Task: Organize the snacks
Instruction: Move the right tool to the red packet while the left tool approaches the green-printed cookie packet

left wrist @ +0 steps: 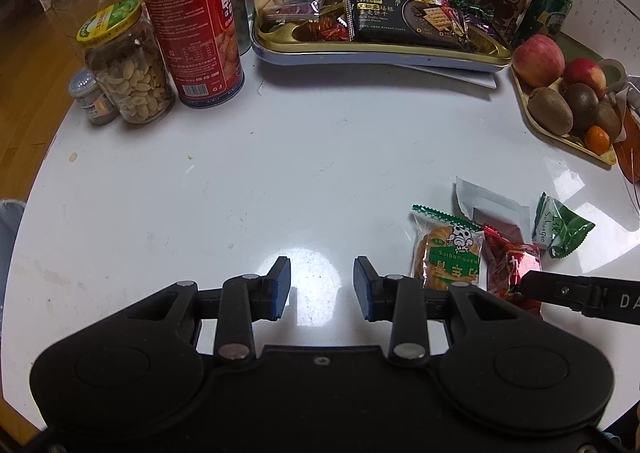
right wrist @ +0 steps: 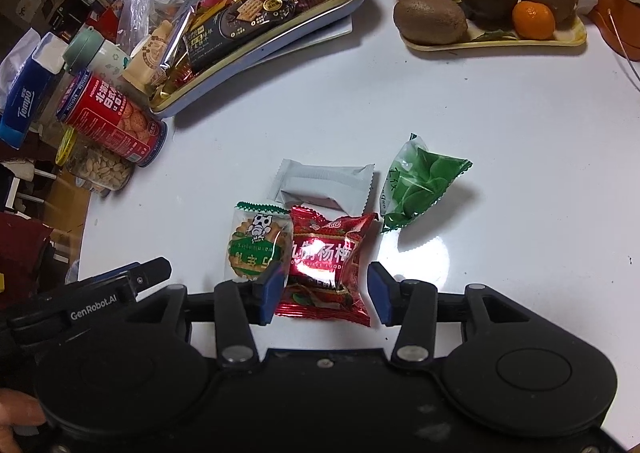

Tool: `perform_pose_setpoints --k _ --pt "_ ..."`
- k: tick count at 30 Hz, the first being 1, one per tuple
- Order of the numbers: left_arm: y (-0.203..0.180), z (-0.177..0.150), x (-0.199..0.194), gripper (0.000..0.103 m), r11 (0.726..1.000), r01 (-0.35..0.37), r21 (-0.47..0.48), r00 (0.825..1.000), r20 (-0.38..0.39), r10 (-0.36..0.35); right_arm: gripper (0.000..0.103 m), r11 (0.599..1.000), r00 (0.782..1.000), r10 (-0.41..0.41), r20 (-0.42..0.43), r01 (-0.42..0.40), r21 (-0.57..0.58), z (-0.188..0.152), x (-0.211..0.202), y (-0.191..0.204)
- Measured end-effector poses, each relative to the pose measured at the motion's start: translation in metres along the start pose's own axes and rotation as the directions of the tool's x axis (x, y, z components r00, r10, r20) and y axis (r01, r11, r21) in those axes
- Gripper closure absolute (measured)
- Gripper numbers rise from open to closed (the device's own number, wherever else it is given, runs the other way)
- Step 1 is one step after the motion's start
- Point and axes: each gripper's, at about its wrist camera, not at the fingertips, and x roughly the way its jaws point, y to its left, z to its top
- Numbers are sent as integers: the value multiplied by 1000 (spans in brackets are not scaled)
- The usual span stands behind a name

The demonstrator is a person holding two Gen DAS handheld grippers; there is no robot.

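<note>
The right tool straddles the red packet on the counter, pads apart and off it (positioned for a pickup, I judge); the left tool hangs released, empty.

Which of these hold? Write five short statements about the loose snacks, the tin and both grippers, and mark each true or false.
1. The red packet lies between the right gripper's fingers. True.
2. The left gripper holds a packet. False: nothing is between its fingers.
3. The green packet lies in the tin. False: it is on the table.
4. The biscuit packet lies beside the red packet. True.
5. The fruit tray holds only apples. False: kiwis too.
</note>
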Motion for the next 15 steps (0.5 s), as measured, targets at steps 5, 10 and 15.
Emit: perform_pose_setpoints --k 5,10,15 --pt "6 0 1 58 999 3 -36 1000 -9 -4 54 1000 1000 -6 -6 6 24 6 11 0" --pt "8 1 2 58 999 3 -47 1000 -15 -4 54 999 1000 -22 -16 22 26 7 17 0" --pt "3 0 1 58 999 16 -38 1000 -18 -16 53 999 999 -47 -16 48 13 9 23 5"
